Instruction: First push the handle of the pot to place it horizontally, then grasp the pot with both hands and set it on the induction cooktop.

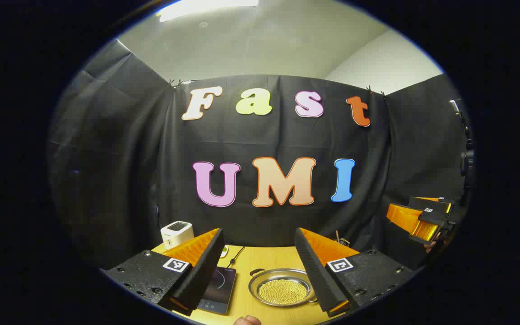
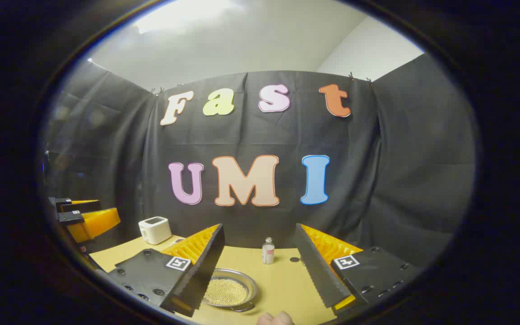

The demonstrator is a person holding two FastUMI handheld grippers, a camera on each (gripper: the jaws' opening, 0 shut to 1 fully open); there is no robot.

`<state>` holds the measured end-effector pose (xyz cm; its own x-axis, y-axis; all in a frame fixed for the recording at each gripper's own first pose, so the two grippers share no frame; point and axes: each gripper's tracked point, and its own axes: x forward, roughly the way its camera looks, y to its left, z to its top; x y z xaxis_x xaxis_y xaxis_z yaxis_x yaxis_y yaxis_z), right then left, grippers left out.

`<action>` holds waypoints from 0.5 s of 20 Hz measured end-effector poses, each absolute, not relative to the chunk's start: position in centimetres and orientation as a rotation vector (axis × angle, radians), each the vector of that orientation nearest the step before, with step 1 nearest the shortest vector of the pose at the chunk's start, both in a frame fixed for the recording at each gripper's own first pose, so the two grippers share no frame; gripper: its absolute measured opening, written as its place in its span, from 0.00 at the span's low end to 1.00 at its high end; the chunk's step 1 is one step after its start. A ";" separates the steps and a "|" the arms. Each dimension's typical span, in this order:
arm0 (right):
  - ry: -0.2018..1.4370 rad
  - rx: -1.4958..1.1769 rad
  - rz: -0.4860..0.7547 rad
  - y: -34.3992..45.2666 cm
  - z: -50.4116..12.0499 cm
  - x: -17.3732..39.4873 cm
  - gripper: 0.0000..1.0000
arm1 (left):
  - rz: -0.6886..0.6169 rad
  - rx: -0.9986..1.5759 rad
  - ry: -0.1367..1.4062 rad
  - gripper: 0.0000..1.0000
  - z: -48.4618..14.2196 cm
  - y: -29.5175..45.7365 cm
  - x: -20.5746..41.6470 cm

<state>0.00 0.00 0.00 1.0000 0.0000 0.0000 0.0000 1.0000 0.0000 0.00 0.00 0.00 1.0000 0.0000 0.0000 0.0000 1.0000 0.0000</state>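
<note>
**Left gripper view and right gripper view: both hand-held grippers raised, pot untouched on the worktop**

In the left gripper view, the left hand-held gripper (image 1: 260, 271) is held above the worktop (image 1: 242, 289) with its jaws spread wide and nothing between them. The pot (image 1: 282, 289), a shallow metal one filled with small golden beads, is seen through that gap at about 6 o'clock, resting flat on the wood. A small handle (image 1: 256, 272) projects from its rim at roughly 10 o'clock; its exact angle cannot be made out. The induction cooktop (image 1: 219, 284) lies just beside the pot at its 9 o'clock, partly masked by the left finger. A white toaster (image 1: 176, 234) stands farther back at 10 o'clock.

In the right gripper view, the right hand-held gripper (image 2: 260, 271) is likewise held wide and empty, well above the pot (image 2: 229, 291), which lies at 7 o'clock, partly behind the left finger. A small bottle (image 2: 268, 250) stands beyond it near 12 o'clock. The other gripper is seen at the far edge of each view.

Both grippers appear to be held high and apart as a ready pose, one on each flank of the pot, so that a two-sided grasp can be reached. The handle push is judged not yet begun. The cooktop's closeness suggests that only a short sideways carry will be needed.
</note>
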 end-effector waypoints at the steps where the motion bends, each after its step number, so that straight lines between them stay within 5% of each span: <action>1: -0.002 0.000 0.002 0.0 0.0 0.0 0.94 | 0.005 0.001 0.004 0.95 -0.2 0.2 -0.2; 10: 0.013 0.001 0.011 0.2 -0.2 -1.0 0.98 | 0.029 -0.008 0.032 0.95 -0.9 0.7 -1.1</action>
<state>-0.99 0.25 -0.19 0.9998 0.0114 -0.0132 -0.0114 0.9999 0.0012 -1.12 0.65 -0.88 0.9991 0.0289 -0.0323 -0.0292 0.9995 -0.0072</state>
